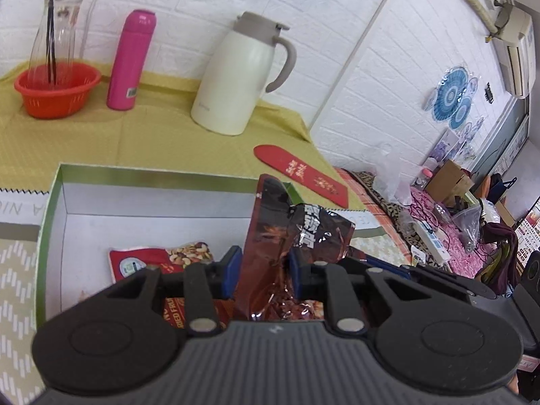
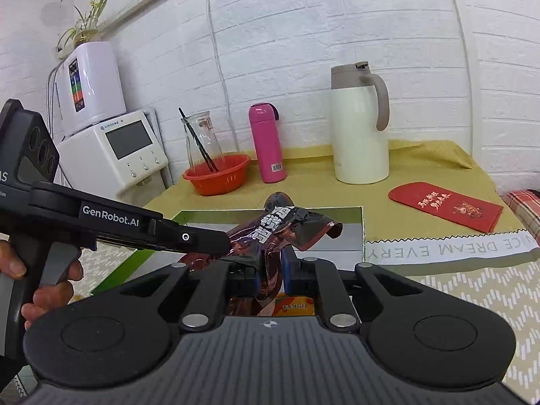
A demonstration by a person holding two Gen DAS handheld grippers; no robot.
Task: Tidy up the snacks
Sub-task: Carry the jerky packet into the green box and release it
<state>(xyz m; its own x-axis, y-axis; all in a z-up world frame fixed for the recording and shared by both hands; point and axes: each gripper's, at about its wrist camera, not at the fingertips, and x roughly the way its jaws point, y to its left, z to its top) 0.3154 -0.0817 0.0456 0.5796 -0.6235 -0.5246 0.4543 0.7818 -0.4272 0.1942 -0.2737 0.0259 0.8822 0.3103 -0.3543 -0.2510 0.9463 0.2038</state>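
Left claw (image 1: 265,268): clenched on the dark red snack bag (image 1: 297,236); both blue pads press the foil from two sides.
Right claw (image 2: 270,265): also clenched on the same snack bag (image 2: 287,229), lower on its crumpled body.
Snack bag: held up in the air between the two claws, above the open green box (image 1: 50,209); its top is bent and wrinkled.
Green box: stands on the worktop, near the front edge; its inside is white.
Inside the box: a red nut packet (image 1: 158,258) lies flat on the bottom, under the left claw; one more packet with orange print lies beside it, partly hidden.
Back edge of the worktop: an orange basket (image 1: 55,89) with a glass bottle (image 1: 55,30) in it, a pink flask (image 1: 131,59), a cream jug (image 1: 233,77).
Right edge of the worktop: a red envelope (image 1: 300,175) lies flat on the yellow cloth (image 1: 152,135).
Person's hand (image 2: 37,290): holds the handle of the left claw.
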